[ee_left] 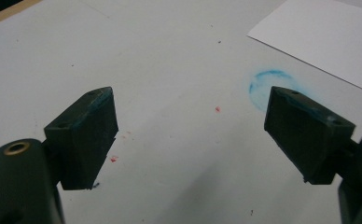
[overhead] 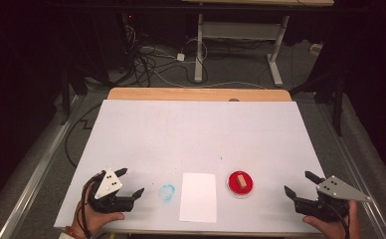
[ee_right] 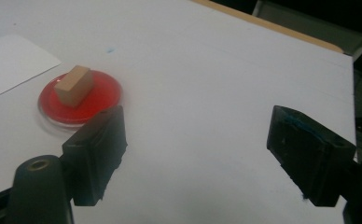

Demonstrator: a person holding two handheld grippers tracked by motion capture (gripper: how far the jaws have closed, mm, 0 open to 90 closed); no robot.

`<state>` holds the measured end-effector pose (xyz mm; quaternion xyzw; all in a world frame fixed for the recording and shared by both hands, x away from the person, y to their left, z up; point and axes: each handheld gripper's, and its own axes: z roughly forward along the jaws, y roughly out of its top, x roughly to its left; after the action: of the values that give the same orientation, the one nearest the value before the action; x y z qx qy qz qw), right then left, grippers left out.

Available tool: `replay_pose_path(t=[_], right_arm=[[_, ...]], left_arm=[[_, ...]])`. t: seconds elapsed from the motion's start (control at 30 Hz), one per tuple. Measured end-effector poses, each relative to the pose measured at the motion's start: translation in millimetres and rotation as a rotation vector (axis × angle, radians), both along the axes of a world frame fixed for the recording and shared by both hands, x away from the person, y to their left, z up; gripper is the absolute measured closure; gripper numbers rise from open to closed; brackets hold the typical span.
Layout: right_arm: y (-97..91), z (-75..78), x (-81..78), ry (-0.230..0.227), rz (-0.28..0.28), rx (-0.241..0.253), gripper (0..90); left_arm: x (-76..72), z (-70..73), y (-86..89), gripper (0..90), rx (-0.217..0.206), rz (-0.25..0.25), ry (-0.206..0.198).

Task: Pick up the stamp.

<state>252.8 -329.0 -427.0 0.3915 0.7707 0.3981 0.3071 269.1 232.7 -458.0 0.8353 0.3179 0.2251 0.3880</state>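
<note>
From my seat I see the white tabletop (overhead: pixel 201 129) with a red dish (overhead: pixel 240 184) holding a wooden block (overhead: pixel 241 181). A paper sheet (overhead: pixel 198 197) lies just left of the dish, a blue smudge (overhead: pixel 167 192) beyond. Left tool (overhead: pixel 130 182) and right tool (overhead: pixel 300 183) gape empty, flanking the dish. Cables (overhead: pixel 151 62) sprawl on the dark floor behind.

High view: overhead, facing forward and down across the whole table (overhead: pixel 201 129). Claw views: close and low over its surface; the right shares the red dish (ee_right: pixel 80 97), the left the blue smudge (ee_left: pixel 268 86).
</note>
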Motion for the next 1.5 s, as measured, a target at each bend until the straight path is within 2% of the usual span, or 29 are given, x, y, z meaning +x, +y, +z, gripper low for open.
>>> replay_pose_path(t=[0.13,0.23,0.33,0.47,0.6,0.83,0.97,1.2,1.5], right_arm=[[2.8,3.6,6.7,0.068,0.021,-0.019,23.1],[4.9,8.2,12.0,0.129,0.033,0.0,22.8],[7.9,14.1,16.2,0.126,0.028,-0.009,22.7],[13.2,23.0,19.0,0.088,0.028,-0.02,22.9],[21.5,32.2,22.6,0.073,0.032,-0.028,23.9],[38.8,50.5,32.0,0.085,0.049,-0.064,24.9],[46.2,56.8,35.8,0.103,0.052,-0.059,25.5],[61.0,55.9,39.7,0.138,0.047,-0.085,28.7],[89.4,44.1,47.2,0.176,0.086,-0.1,30.2]], left_arm=[[0.2,-2.5,-3.5,16.6,0.015,-0.012,0.014],[1.1,-4.1,-4.7,16.6,0.02,-0.017,0.021],[1.0,-4.3,-5.4,16.6,0.024,-0.025,0.014],[0.7,-4.0,-5.8,16.6,0.029,-0.026,0.008],[-0.8,-3.6,-8.1,16.6,0.06,-0.024,-0.006],[-0.8,-3.6,-8.5,16.6,0.067,-0.023,-0.012],[-0.7,-4.0,-8.1,16.6,0.066,-0.023,-0.012],[0.1,-5.9,-9.1,16.6,0.077,-0.03,-0.005],[0.5,-6.9,-9.6,16.6,0.078,-0.03,-0.005]])
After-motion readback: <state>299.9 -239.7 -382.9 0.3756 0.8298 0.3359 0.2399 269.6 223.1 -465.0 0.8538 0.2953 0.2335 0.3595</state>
